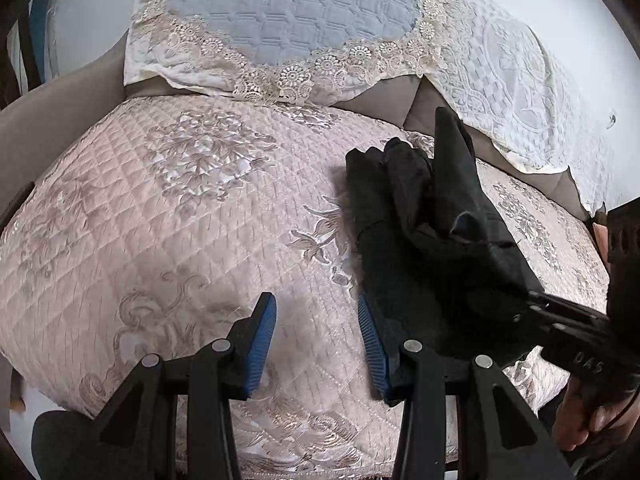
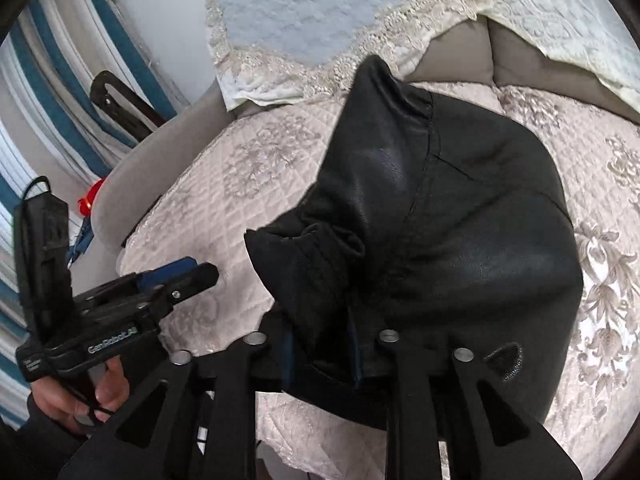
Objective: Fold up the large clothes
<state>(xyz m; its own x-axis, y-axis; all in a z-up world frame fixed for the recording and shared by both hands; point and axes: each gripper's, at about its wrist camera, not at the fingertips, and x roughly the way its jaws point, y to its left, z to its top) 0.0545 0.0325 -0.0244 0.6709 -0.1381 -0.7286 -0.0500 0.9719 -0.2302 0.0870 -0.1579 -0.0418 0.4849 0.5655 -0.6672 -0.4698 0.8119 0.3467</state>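
Black garment (image 2: 440, 216): bunched and lifted over the quilted pink sofa cover (image 1: 160, 220), right of its middle. Right gripper (image 2: 324, 340): fingers pressed together on the garment's near edge. Left gripper (image 1: 318, 344): blue pads (image 1: 262, 344) spread apart, nothing between them, just left of the garment. Lace-edged cushion (image 1: 288, 12) behind.

We hold our left gripper (image 1: 318, 340) low and level, its blue-padded fingers (image 1: 262, 344) spread wide with nothing between them. Our right gripper (image 2: 324, 344) is closed, its fingers clamped tight. In the right wrist view our left hand (image 2: 86, 396) wraps bare around the left gripper's handle.
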